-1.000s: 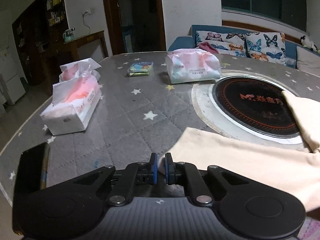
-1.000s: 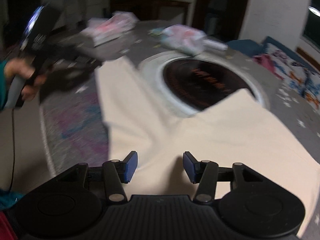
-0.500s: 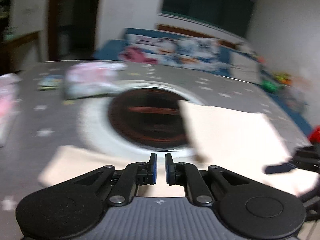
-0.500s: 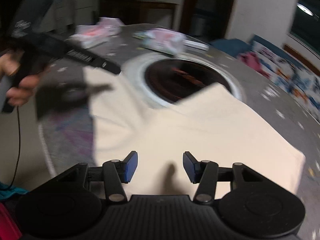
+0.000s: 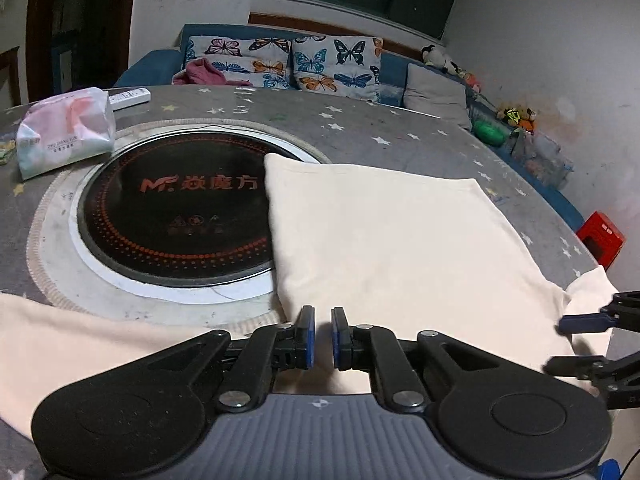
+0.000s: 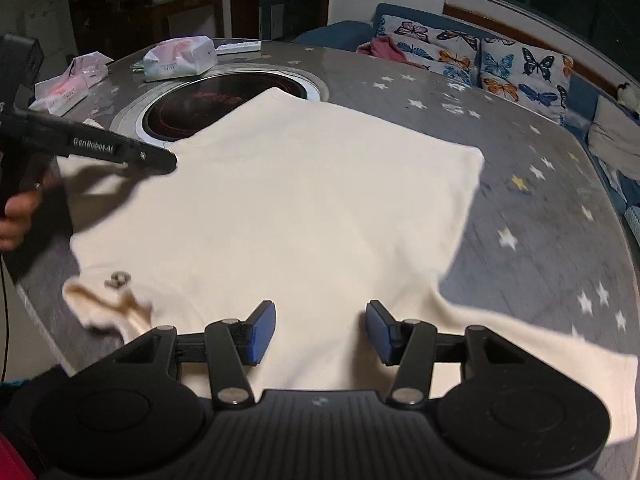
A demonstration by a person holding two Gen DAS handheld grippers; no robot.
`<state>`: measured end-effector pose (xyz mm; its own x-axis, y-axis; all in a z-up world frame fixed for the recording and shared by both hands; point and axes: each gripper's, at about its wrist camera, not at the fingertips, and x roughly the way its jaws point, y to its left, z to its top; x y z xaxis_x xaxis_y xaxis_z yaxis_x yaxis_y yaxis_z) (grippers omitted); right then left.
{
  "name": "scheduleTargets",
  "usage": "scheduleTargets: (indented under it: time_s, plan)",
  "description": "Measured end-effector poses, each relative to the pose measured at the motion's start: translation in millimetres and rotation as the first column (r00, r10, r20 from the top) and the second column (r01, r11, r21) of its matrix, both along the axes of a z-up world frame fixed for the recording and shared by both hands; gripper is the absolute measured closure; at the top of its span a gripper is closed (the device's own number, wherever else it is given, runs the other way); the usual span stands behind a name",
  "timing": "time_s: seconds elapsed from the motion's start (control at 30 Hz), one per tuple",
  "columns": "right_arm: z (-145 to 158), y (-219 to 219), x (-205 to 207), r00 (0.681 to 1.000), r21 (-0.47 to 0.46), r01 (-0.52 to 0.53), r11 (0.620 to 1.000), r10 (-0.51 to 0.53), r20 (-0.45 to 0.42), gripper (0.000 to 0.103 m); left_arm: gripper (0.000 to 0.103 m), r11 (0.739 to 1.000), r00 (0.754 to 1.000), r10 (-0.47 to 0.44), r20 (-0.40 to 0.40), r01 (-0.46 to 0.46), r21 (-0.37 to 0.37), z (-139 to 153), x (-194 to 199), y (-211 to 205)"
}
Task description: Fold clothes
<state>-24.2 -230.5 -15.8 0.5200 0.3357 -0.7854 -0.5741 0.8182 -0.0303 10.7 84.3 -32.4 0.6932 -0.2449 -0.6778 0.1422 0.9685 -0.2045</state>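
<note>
Soft, light cream cotton garment (image 6: 304, 208) on the star-patterned grey desk (image 6: 540, 208) should drape limply; grip hems or corners, left tongs (image 5: 321, 334) nearly closed on nothing, right tongs (image 6: 320, 330) wide.

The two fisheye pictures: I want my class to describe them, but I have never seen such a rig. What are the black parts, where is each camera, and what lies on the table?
A person holds one two-finger gripper in each hand; each carries a camera looking along its fingers. The left gripper shows its jaws nearly closed, gripping nothing visible. The right gripper is open, hovering over a cream garment spread on a star-patterned round table. The garment partly covers a black cooktop. A tissue pack lies beyond. Nothing is held.
</note>
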Motion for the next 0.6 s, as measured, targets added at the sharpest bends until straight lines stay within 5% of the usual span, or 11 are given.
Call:
scheduleTargets:
  time_s: [0.37,0.5,0.6]
  plan:
    - [1.0,13.3,-44.1,0.989,-0.066,-0.117,0.991,0.122,0.078,0.052,0.088,0.994,0.995,-0.094,0.027,0.092,0.060,17.5,-23.5,-31.3]
    - [15.4,-13.4,-45.8,0.997,0.020,-0.018,1.000,0.016,0.081,0.052,0.086,0.985,0.985,-0.168,0.040,0.166,0.057,25.7,-24.5,-55.8]
    - [20.2,-45.5,-43.7,0.987,0.031,0.120,0.992,-0.123,0.108,0.052,0.073,0.971,0.972,-0.231,0.045,0.228,0.064,25.4,-23.3,-79.7]
